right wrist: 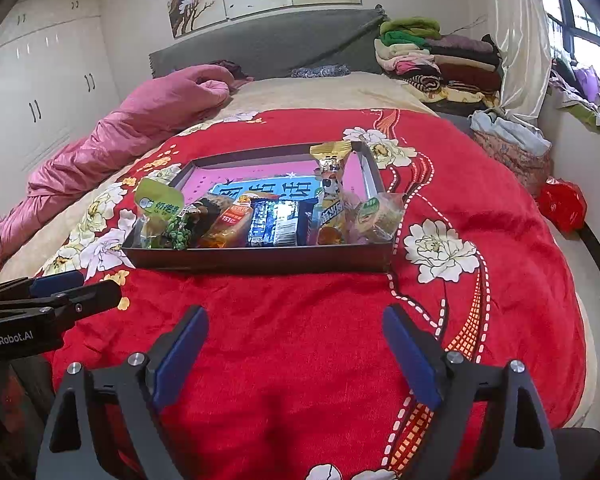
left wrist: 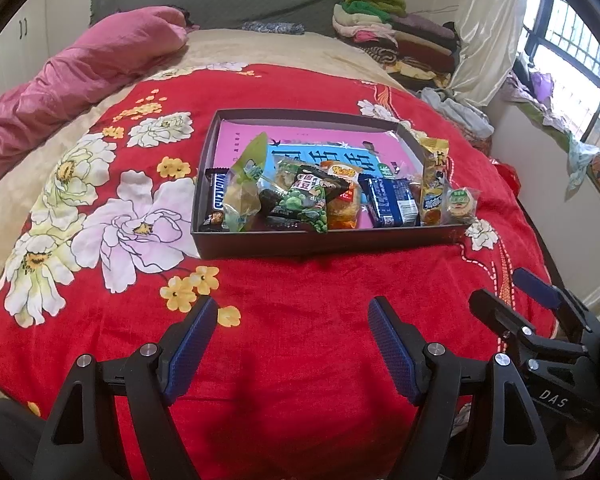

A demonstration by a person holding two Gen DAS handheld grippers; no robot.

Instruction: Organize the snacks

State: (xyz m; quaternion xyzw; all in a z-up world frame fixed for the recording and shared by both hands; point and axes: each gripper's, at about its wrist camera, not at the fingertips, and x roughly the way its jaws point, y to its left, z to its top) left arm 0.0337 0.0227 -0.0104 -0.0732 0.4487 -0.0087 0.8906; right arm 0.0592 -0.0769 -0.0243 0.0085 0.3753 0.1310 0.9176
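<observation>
Down at the near edge, the left tongs (left wrist: 290, 344) hang wide open over bare red blanket (left wrist: 300, 300), blue pads (left wrist: 192, 344) apart and nothing between them. The right tongs (right wrist: 296, 354) sit just beside them, likewise spread wide and empty, above the same floral blanket on the bed. Beyond both, a shallow dark box (left wrist: 324, 242) lies flat on the blanket, and the snacks are lined up along its near wall: a Snickers bar (left wrist: 216, 200) at the left end, then a pale green pouch (left wrist: 244, 184), a dark green-pea packet (left wrist: 306, 200), an orange packet (left wrist: 342, 196), a blue wafer packet (left wrist: 390, 202), a tall yellow packet (left wrist: 434, 180) leaning upright against the right side, and a small round wrapped biscuit (left wrist: 460, 202) at the right corner. The rest of the box floor shows a pink and blue printed sheet (left wrist: 332, 144). Further back, a pink quilt (right wrist: 132, 136) is bunched along the left of the bed, folded clothes (right wrist: 432, 56) are stacked at the right by the grey headboard (right wrist: 268, 46), and a curtained window (right wrist: 572, 12) is on the far right.
</observation>
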